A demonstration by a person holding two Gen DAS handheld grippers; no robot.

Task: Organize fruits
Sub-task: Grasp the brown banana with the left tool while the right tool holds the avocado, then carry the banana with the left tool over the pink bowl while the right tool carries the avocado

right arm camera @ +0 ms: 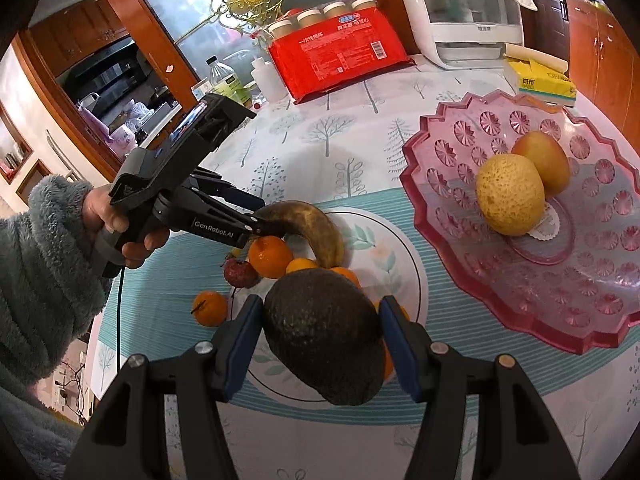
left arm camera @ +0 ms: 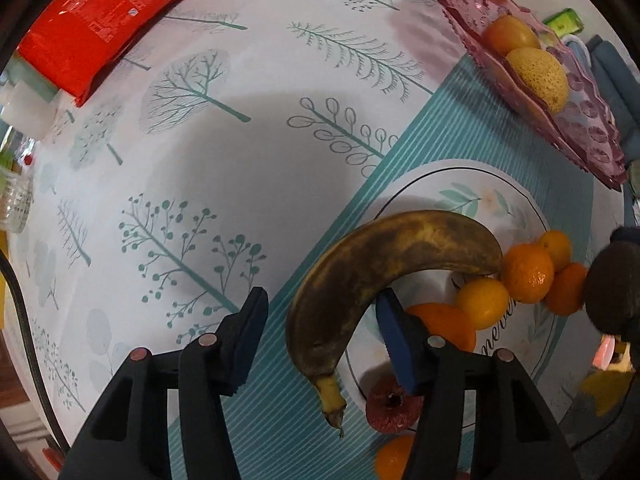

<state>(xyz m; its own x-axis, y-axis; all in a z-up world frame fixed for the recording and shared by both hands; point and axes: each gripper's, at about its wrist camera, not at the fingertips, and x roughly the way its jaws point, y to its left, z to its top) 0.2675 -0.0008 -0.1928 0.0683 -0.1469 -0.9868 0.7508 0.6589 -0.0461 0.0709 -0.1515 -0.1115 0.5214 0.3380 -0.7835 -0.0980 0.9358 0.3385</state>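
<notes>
A brown, overripe banana lies on the round mat beside several small oranges and a dark red fruit. My left gripper is open, its jaws on either side of the banana's stem end; it also shows in the right wrist view. My right gripper is shut on a dark avocado, held above the mat. A pink glass dish at the right holds a yellow pear and an orange-red fruit.
A red packet lies at the table's far side, with bottles left of it, a white appliance and a yellow tissue box. One orange sits off the mat's left edge.
</notes>
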